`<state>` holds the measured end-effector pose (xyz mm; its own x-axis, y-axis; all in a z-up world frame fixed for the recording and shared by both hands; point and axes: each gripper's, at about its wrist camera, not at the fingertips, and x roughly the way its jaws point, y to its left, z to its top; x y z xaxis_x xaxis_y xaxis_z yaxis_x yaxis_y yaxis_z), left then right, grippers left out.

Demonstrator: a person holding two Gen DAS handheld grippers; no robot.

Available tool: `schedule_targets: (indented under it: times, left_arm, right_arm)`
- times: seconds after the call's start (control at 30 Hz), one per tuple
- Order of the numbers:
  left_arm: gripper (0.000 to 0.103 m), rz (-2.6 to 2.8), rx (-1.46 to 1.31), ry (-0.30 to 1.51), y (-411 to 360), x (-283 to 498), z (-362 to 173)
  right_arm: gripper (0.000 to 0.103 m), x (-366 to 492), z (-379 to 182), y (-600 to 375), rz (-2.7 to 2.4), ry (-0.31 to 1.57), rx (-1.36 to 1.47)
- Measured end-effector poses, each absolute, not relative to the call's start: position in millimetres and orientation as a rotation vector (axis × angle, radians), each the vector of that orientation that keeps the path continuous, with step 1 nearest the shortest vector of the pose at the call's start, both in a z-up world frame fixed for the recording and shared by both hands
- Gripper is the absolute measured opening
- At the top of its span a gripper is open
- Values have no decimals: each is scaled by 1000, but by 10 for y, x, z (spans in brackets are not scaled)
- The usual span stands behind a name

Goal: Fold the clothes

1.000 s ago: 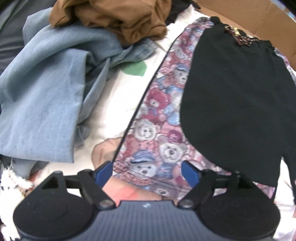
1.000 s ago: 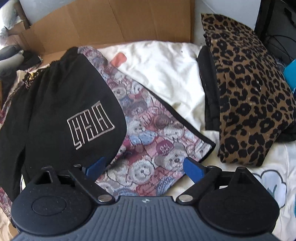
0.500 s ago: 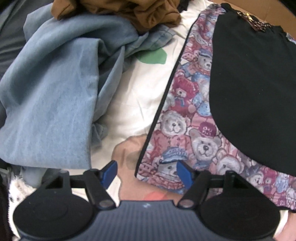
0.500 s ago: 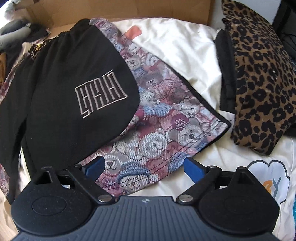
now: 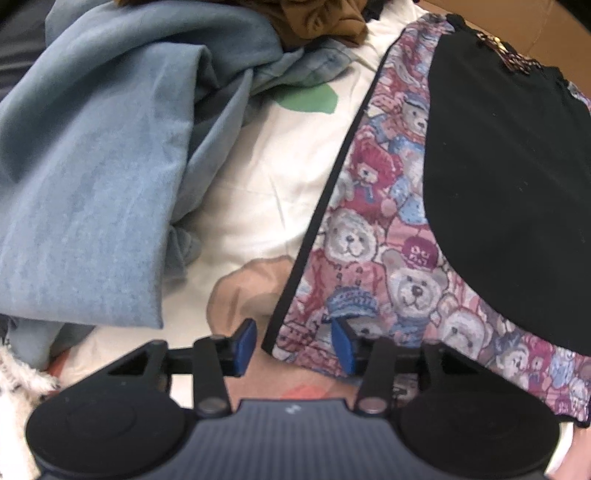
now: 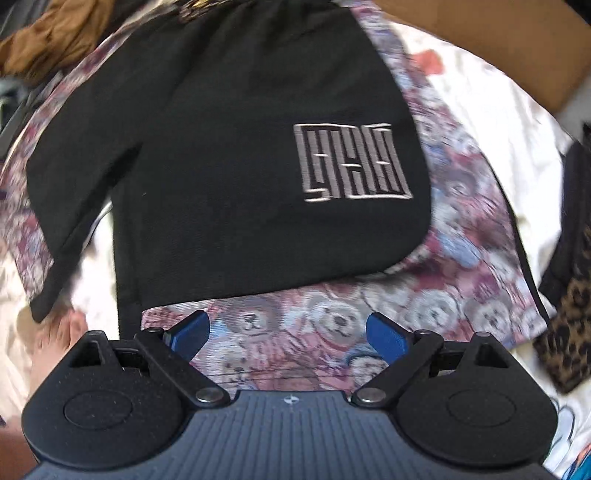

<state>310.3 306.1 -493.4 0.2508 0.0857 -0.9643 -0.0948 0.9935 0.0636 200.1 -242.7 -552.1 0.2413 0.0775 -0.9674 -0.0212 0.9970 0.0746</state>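
left gripper (image 5: 293,341) has just been closing around the teddy-bear shorts' (image 5: 373,258) corner on the bedsheet (image 5: 258,177), pads not pinching yet, while right gripper (image 6: 286,332) hovers wide apart over their hem, probably to fold them.

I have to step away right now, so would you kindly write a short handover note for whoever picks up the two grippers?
Left gripper: jaws have just been closing around the near corner of the teddy-bear print garment; the corner sits between the pads, no firm pinch visible yet.
Right gripper: open, hovering over the same garment's near hem, holding nothing.
Layout: the garment lies spread flat on the white sheet, its black panel with the embroidered logo facing up. Unfolded blue garment and brown garment are piled alongside; a leopard-print piece lies beside it.
Done: garment spread.
Left: grip both points, fold, then the pile.
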Motion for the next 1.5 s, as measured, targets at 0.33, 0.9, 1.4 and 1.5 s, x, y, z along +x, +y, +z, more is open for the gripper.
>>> schedule_targets:
  times: [0.33,0.9,1.4,1.5]
  left_arm:
    - [34,126,-91,1285,3237,2967,-4915]
    - [28,71,-188,1231,3272,2776,-4864]
    - [7,85,-242,1215,3426,2805,-4710]
    - [8,79,-269,1210,3459,2945,-4876]
  right_arm:
    - [95,1978,-5867,-2305,53,1436,66]
    - [85,2032,-5642,-2082,120,1314,-75]
    - [87,2049,-5859,-1989,125,1406,-87]
    - [87,2064,-5859,-2014,122,1403,-87]
